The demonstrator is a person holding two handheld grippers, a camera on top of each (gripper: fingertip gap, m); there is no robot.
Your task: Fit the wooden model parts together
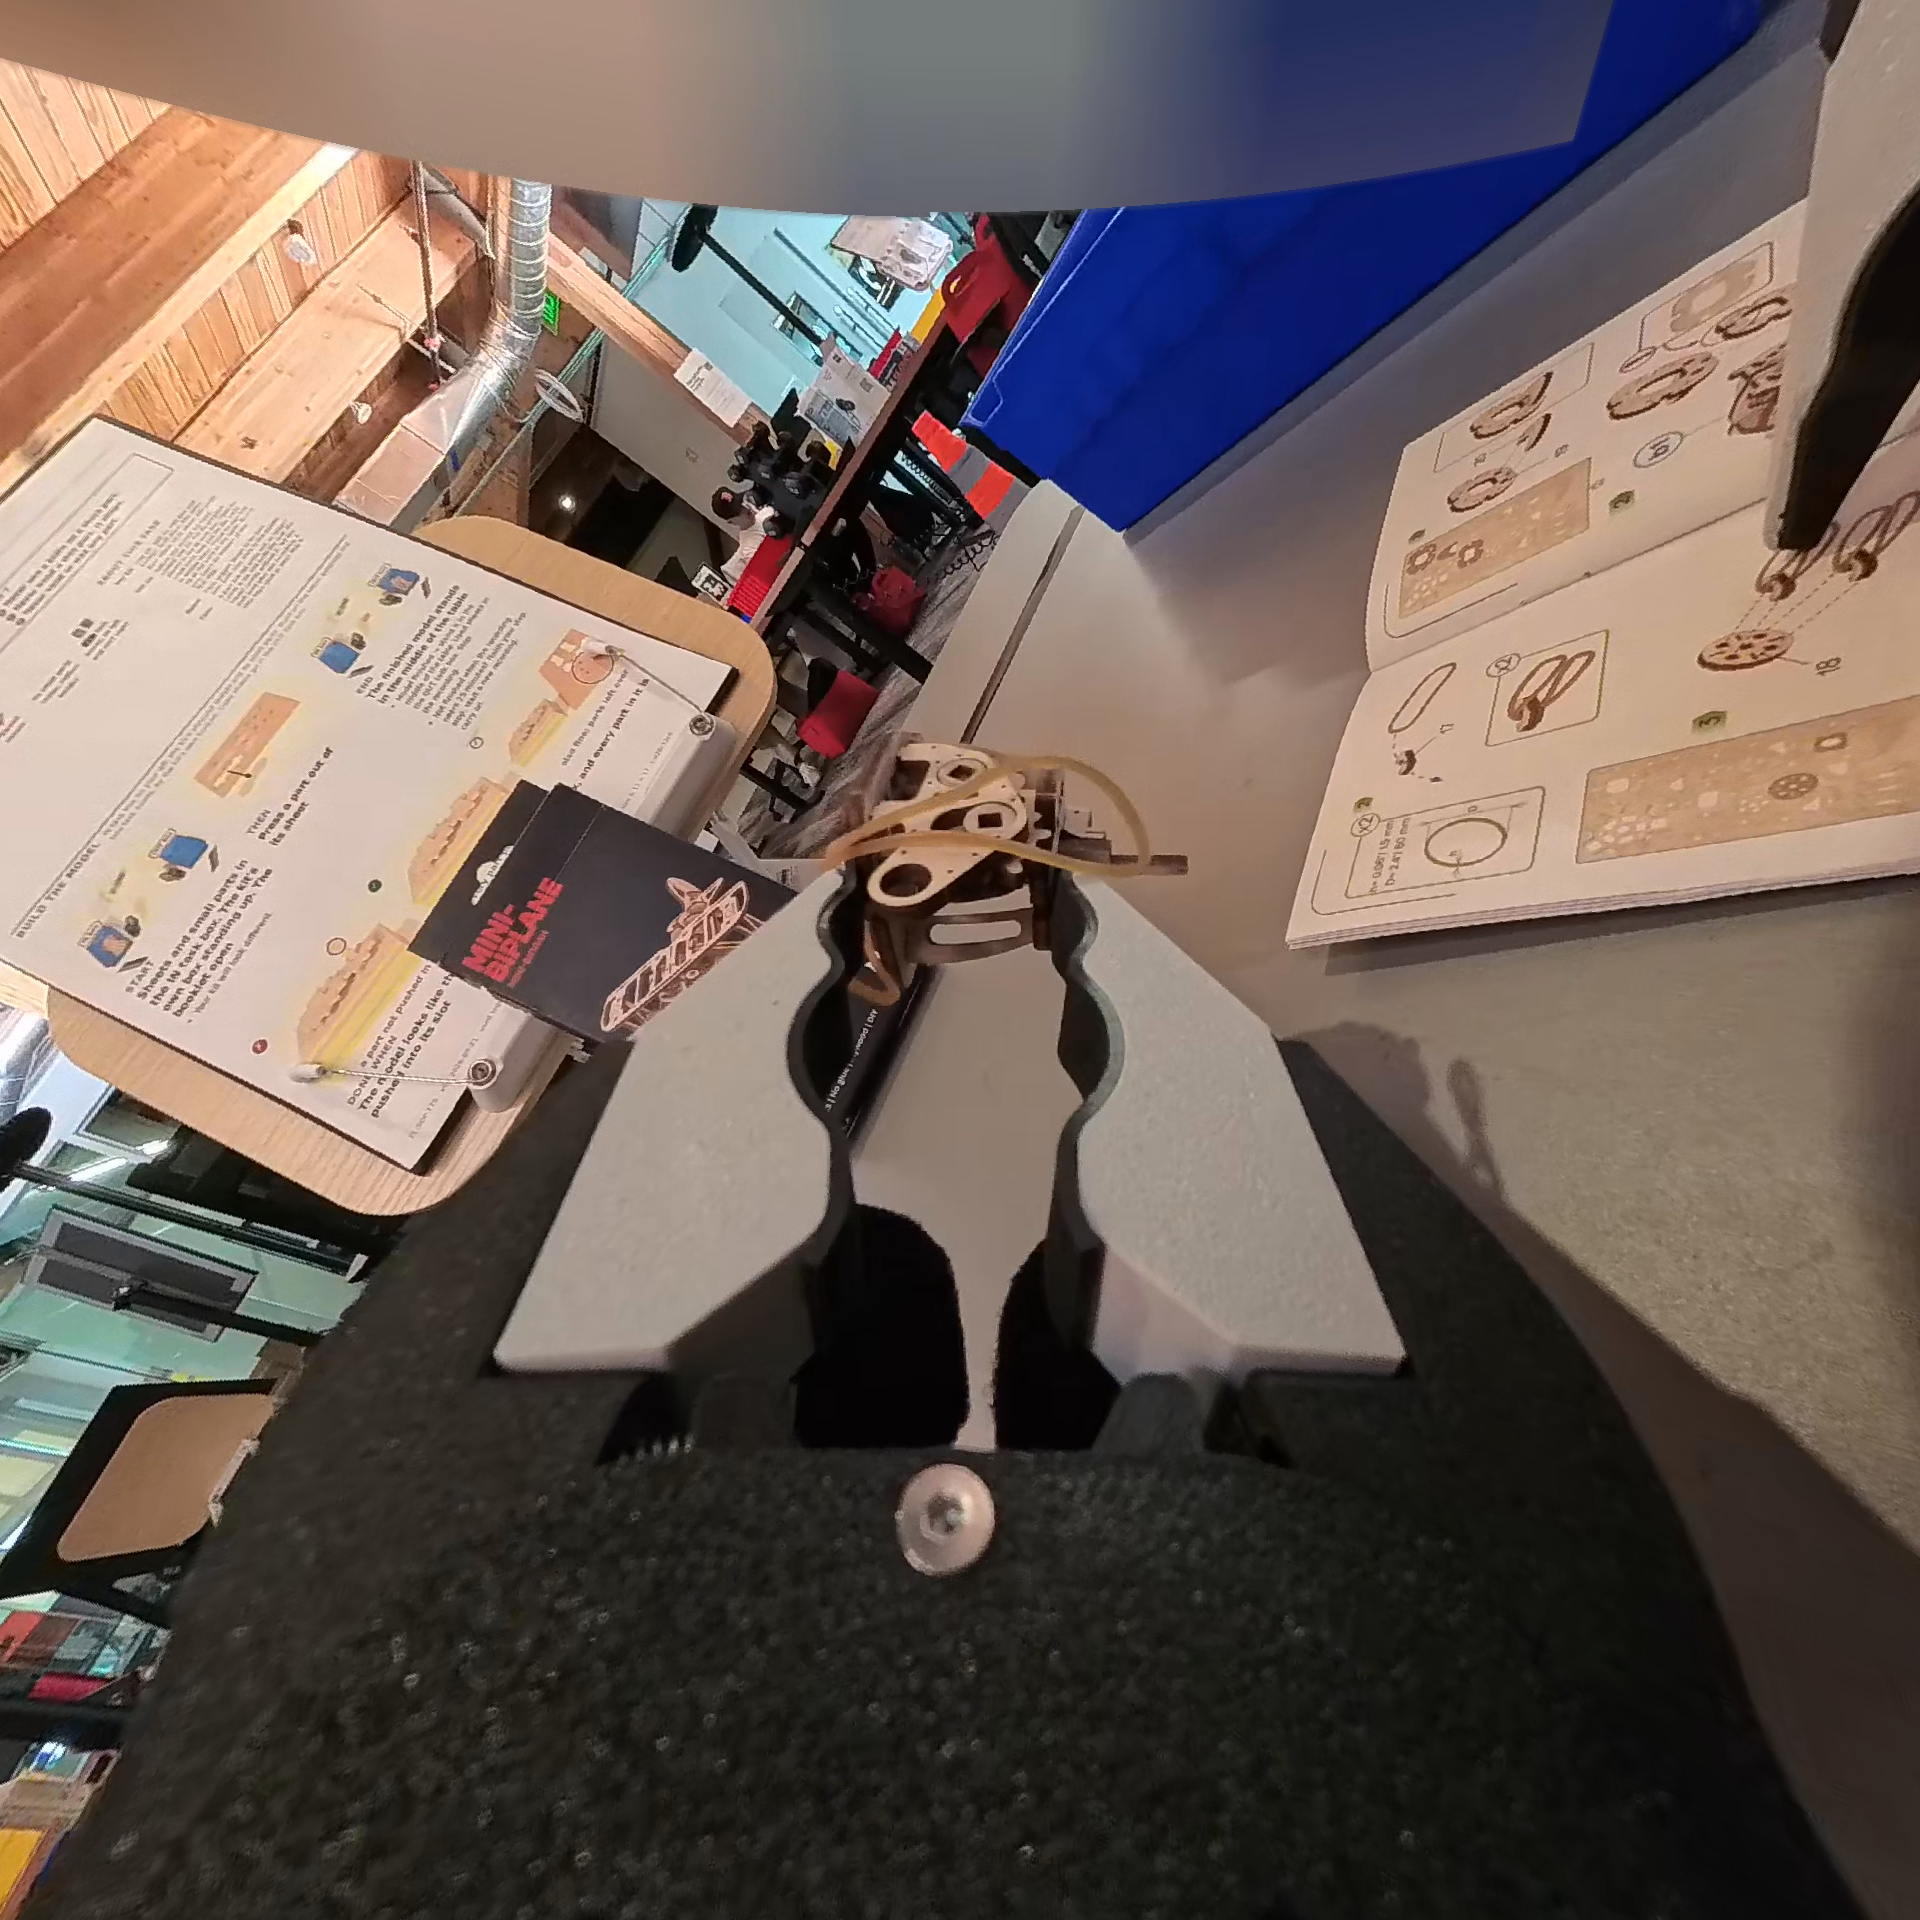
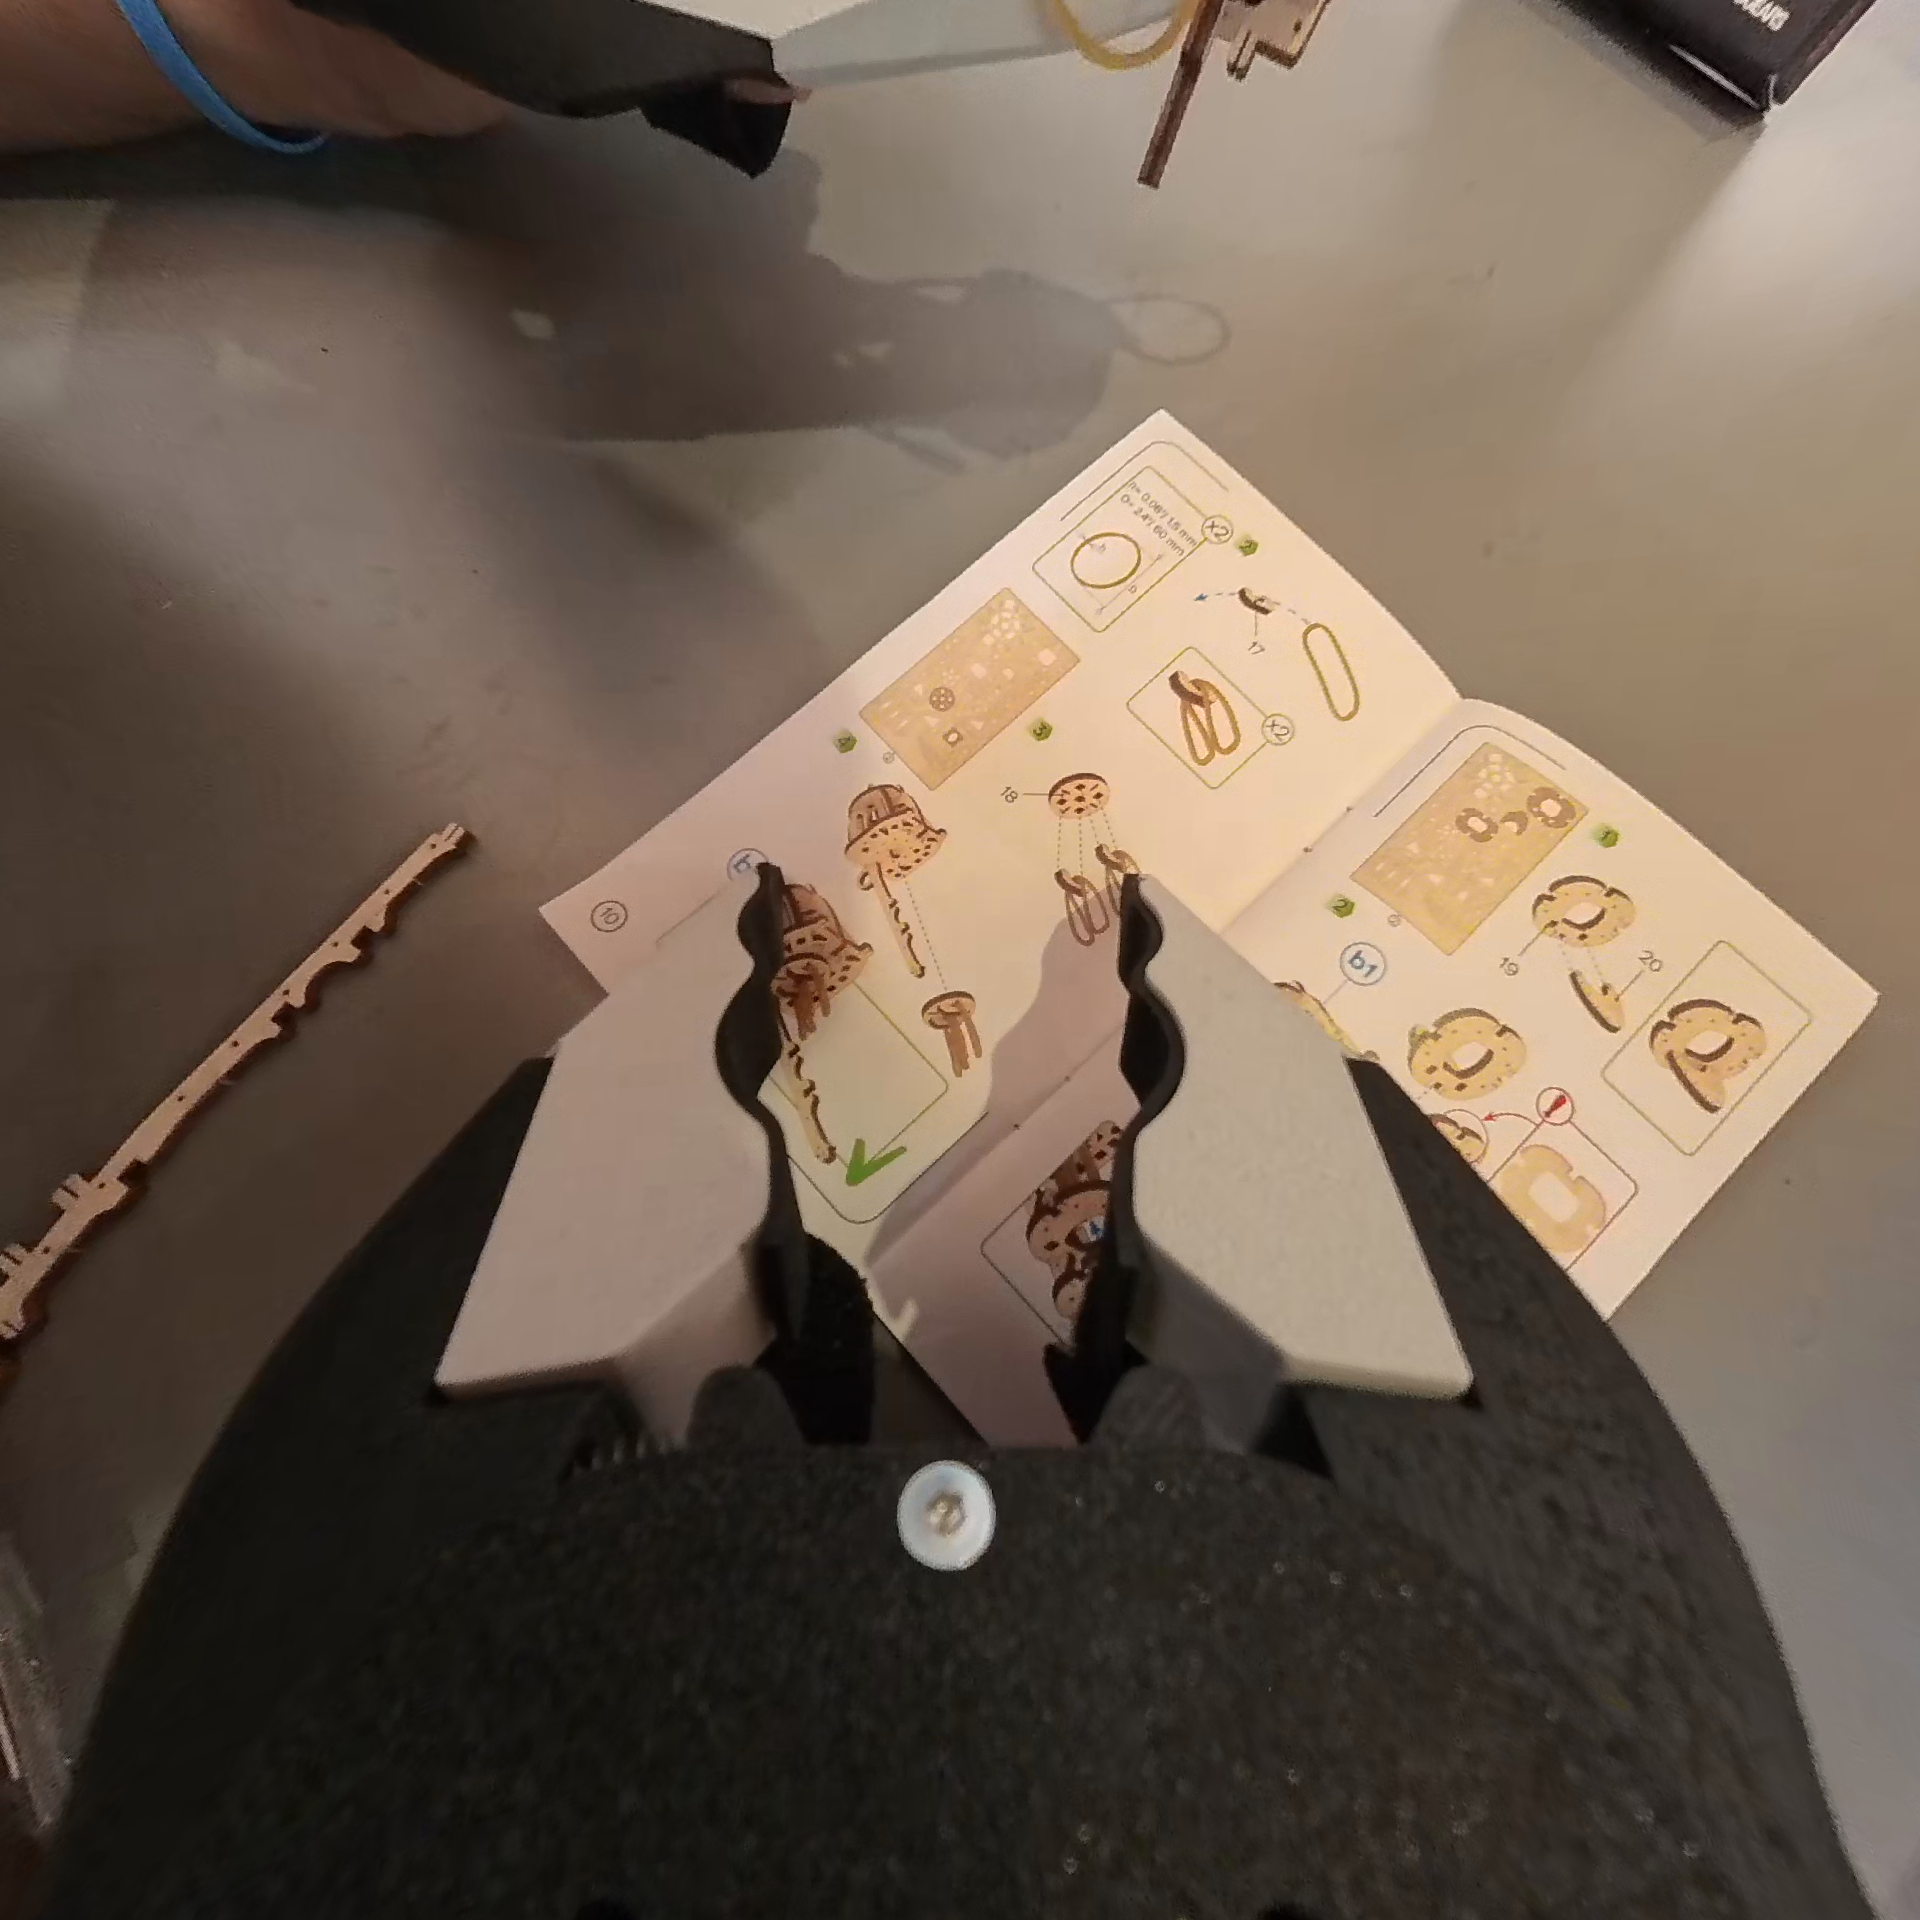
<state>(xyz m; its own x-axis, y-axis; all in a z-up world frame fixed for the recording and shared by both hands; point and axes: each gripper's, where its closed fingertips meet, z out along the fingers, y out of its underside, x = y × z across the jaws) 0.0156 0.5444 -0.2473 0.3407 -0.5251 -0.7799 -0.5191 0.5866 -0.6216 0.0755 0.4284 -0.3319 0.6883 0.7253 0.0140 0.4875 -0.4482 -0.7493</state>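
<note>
Gripped between the grey fingers of the left gripper, a small wooden model assembly is held raised above the grey table, a tan rubber band looped loosely over it and a dark wooden stick projecting to one side. Just beyond it, a black kit box is seen beside a printed instruction board clipped to a wooden stand. An open instruction booklet lies flat on the table, with a blue bin behind it.

In the right wrist view, the right gripper is shown empty, its fingers spread wide over the booklet's illustrated pages. A long, notched wooden strip lies loose on the table well to the left of the booklet. At the top edge, the left gripper and its stick are partly visible, along with a person's hand wearing a blue wristband.
</note>
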